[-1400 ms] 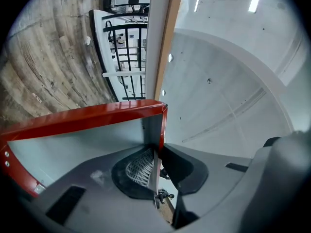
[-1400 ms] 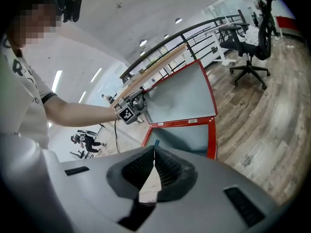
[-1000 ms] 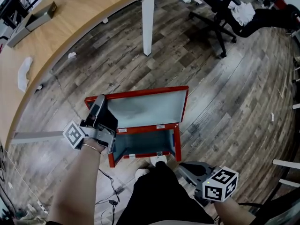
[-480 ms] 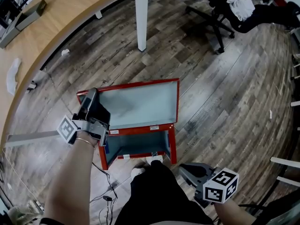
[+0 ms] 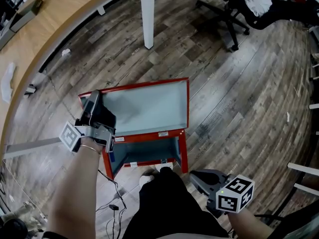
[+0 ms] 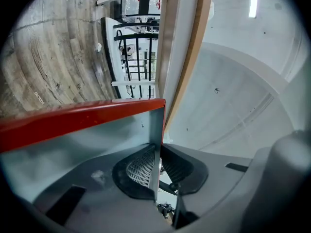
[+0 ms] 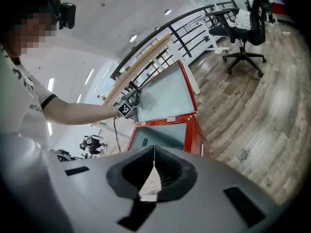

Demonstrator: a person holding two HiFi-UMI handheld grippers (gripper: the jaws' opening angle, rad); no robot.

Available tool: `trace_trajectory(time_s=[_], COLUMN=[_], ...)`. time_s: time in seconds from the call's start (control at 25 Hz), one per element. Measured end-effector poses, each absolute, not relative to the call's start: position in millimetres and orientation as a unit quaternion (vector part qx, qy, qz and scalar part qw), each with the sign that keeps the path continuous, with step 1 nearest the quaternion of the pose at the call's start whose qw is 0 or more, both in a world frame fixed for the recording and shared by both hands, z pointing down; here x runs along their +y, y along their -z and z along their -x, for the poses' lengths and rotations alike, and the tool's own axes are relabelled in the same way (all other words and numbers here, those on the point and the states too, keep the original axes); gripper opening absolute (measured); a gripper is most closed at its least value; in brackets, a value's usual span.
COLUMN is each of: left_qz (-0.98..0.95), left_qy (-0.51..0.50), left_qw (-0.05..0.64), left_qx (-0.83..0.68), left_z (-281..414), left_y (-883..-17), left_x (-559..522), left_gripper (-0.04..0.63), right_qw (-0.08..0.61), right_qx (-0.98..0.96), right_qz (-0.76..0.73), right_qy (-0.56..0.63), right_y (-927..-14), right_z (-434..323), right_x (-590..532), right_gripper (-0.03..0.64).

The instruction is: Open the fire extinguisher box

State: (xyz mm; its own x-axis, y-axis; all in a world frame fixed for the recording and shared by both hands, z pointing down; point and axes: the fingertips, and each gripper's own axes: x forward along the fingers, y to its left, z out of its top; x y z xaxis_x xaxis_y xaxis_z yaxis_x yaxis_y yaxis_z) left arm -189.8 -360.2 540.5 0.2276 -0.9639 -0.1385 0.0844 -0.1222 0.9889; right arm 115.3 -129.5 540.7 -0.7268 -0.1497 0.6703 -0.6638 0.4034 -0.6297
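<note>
On the floor: the red fire extinguisher box (image 5: 182,152) stands on the dark wood floor (image 5: 239,98), just in front of the person's shoes (image 5: 149,177).
Lid: the lid (image 5: 149,106), red-rimmed and grey inside, is swung up and back from the body. The box reads as already open.
Left claw: the left claw (image 5: 92,99) is clamped on the lid's thin left edge near its far corner, the sheet pinched between ribbed pads (image 6: 138,171).
Handling: it looks like painted sheet steel, so stiff, smooth and weighty enough to fall shut if released early. The folded rim near a free corner, away from the hinge side, seems the best hold. Glossy paint may slip in a narrow pinch.
Right claw: the right claw (image 5: 200,176) has its jaws together on nothing and hangs low at the person's right, near the box but apart from it.
Beyond: a curved wooden counter (image 5: 45,29) on a white leg (image 5: 147,19), and an office chair (image 5: 227,11), stand well apart.
</note>
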Motion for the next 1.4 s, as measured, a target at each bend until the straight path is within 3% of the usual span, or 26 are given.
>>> trace_trajectory(time_s=[0.92, 1.4], left_qz=[-0.53, -0.757], left_qy=[0.536, 0.341], left_qw=[0.527, 0.462], left_qx=[-0.393, -0.312], left_z=[211, 130], left_y=[-525, -386], left_x=[-321, -261], left_gripper=[0.034, 0.009], right_qw=[0.257, 0.247], right_qx=[-0.807, -0.839], right_qz=[-0.26, -0.276], right_qy=[-0.464, -0.399], right_y=[-520, -464], right_z=[-98, -69], right_x=[-111, -94], right_gripper=[0.011, 0.011])
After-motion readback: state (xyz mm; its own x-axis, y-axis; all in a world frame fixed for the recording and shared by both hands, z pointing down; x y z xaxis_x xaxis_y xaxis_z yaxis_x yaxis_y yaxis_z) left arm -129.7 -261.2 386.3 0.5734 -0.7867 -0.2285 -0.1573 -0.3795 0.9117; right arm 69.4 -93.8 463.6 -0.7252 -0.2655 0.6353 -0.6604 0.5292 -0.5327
